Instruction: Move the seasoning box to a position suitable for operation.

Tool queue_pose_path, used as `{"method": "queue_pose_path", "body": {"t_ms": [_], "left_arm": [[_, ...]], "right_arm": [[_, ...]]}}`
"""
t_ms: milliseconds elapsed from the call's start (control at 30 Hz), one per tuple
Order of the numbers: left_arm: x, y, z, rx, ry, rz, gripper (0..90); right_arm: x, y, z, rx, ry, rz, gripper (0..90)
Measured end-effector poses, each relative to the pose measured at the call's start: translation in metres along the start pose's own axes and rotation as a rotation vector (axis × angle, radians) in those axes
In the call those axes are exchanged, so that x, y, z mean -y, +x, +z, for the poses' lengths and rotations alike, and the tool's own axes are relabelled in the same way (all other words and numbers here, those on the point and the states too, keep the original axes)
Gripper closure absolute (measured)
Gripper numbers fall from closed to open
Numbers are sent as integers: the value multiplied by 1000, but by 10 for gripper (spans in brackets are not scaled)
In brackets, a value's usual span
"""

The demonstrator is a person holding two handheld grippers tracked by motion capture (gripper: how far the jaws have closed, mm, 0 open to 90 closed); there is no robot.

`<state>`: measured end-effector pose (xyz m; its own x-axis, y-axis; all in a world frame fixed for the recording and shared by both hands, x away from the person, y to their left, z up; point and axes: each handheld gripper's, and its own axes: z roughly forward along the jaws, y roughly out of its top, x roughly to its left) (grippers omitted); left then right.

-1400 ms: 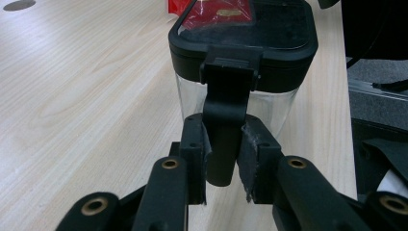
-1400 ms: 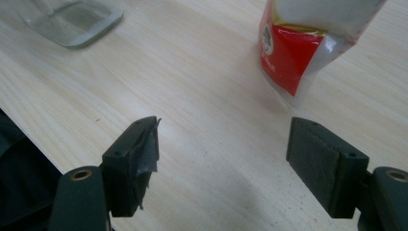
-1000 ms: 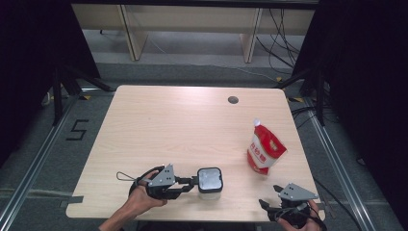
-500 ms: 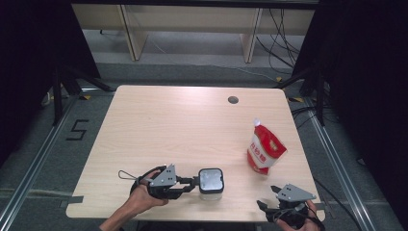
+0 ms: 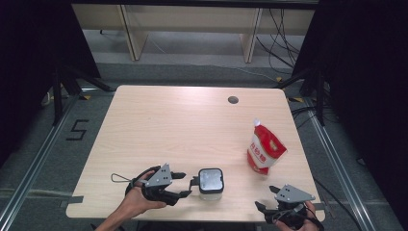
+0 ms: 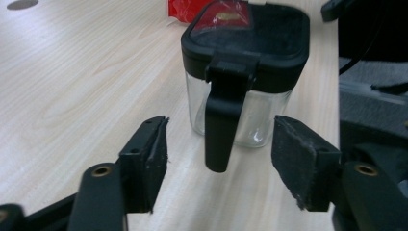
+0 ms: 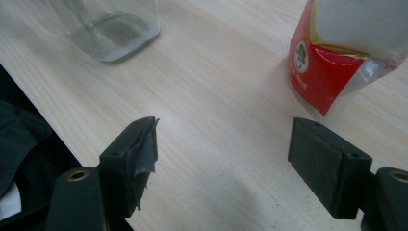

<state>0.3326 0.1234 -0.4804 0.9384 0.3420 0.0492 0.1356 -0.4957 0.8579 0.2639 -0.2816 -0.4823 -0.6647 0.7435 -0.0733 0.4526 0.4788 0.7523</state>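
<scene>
Here the left gripper (image 6: 219, 159), jaws spread, straddles the black handle (image 6: 222, 120) of the clear square jar with a black lid (image 5: 210, 182) near the table's (image 5: 192, 120) front edge; closing off-centre could tip it. The right gripper (image 7: 223, 149) hangs released.

Overhead plus two close, table-level gripper views
</scene>
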Motion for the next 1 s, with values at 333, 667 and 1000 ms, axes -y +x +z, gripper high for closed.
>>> {"method": "queue_pose_path", "body": {"t_ms": [333,667,1000], "left_arm": [[-20,-15,-11,-17,-42,-176,300],[-36,-12,-11,-2,-116,-277,308],[-37,-13,-9,-10,-106,-201,519]], "right_arm": [[0,2,2,-9,5,-8,267],[2,0,2,-6,24,-8,263],[2,3,2,-15,37,11,260]]}}
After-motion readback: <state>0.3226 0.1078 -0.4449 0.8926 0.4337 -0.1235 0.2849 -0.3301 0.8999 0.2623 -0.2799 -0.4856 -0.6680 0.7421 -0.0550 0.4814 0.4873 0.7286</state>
